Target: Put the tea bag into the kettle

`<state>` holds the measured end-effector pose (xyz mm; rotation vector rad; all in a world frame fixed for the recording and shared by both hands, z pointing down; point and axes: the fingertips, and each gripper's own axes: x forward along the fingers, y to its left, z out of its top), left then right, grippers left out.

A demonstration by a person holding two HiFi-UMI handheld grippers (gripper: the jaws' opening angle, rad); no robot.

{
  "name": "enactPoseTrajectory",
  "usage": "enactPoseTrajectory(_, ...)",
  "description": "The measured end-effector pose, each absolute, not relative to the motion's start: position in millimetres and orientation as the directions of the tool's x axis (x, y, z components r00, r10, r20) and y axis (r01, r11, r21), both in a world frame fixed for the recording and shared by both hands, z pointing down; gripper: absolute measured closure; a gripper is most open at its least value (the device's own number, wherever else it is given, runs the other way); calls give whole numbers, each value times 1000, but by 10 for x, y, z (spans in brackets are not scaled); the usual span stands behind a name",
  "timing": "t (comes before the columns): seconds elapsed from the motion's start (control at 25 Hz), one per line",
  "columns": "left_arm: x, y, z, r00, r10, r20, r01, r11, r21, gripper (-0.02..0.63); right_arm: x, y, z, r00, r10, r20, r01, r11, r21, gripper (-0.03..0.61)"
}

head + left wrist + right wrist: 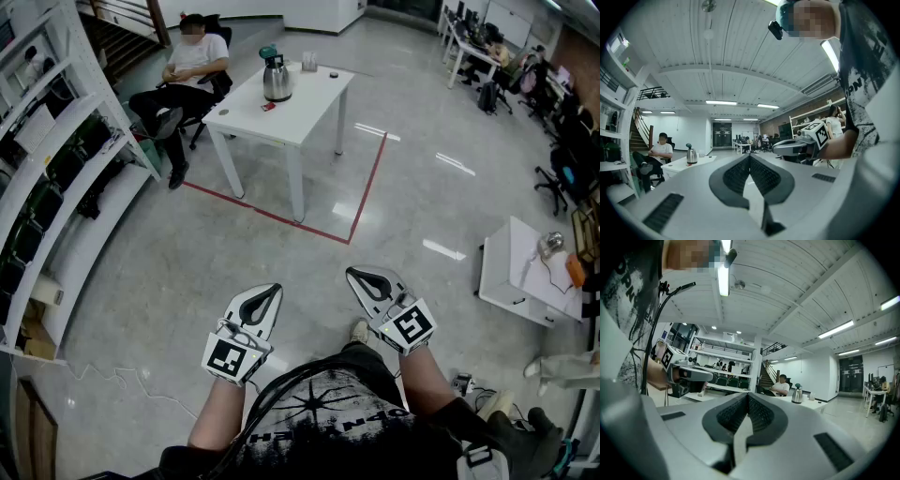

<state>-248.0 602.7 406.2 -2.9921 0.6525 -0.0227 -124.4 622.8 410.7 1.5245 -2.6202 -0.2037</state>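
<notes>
The steel kettle with a green lid knob stands on a white table far across the room. A small red item, perhaps the tea bag, lies beside it. My left gripper and right gripper are held near my body, far short of the table, both shut and empty. In the left gripper view the jaws meet at the tip, and the kettle is small and distant. In the right gripper view the jaws are likewise together, with the kettle far off.
A person sits on a chair left of the table. White shelving lines the left side. Red tape marks the floor around the table. A low white table with objects stands at the right. A cup is on the far table.
</notes>
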Motion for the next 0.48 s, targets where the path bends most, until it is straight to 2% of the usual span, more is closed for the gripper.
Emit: enactPoseTrajectory(0.48,-2511,6098,3933,896,-443,-30,-444,-894,-59,606,-1227,6307,4104,-486,-873,39,-860,485,160,569)
